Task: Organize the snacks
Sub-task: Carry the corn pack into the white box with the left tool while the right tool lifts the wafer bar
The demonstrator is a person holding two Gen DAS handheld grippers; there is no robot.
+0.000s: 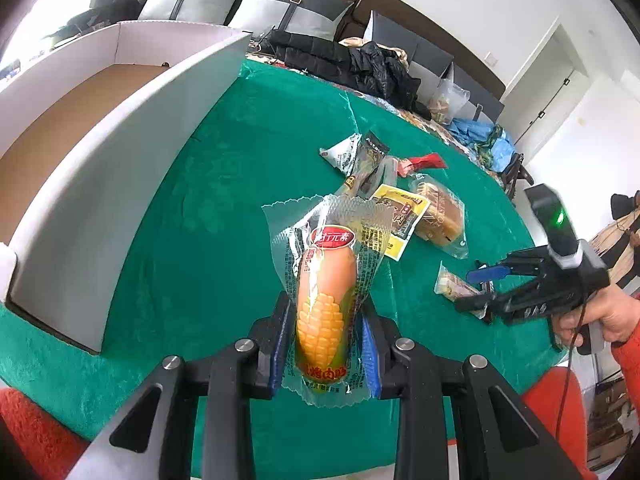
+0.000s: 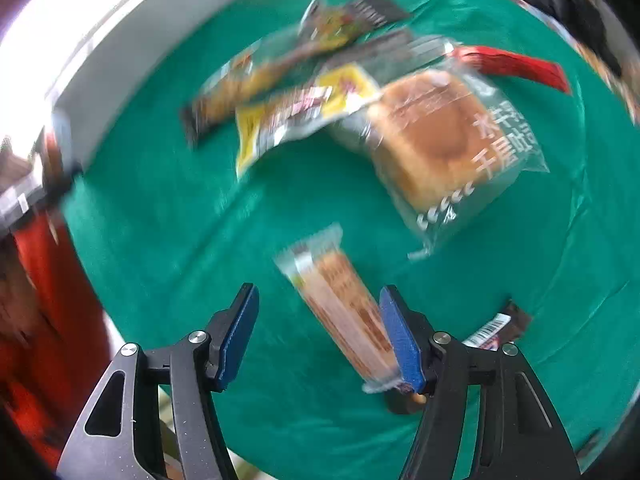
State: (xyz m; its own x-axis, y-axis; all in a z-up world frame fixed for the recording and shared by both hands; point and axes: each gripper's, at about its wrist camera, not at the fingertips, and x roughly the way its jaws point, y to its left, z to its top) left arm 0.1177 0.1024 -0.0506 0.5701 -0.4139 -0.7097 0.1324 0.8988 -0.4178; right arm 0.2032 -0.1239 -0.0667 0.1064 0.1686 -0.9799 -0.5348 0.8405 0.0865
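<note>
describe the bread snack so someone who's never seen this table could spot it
On the green table cloth, find the heap of wrappers beside the white box. The bread snack lies at its edge in a clear bag: the only square golden bun, next to a yellow packet.

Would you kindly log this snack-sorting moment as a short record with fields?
surface: green cloth
box: white cardboard box, open, nothing visible inside
left tool: shut on corn sausage pack, lifted
right tool: open over wafer bar, one pad at its edge
loose pile: bread bun pack, yellow snack pack, red sachet
</note>
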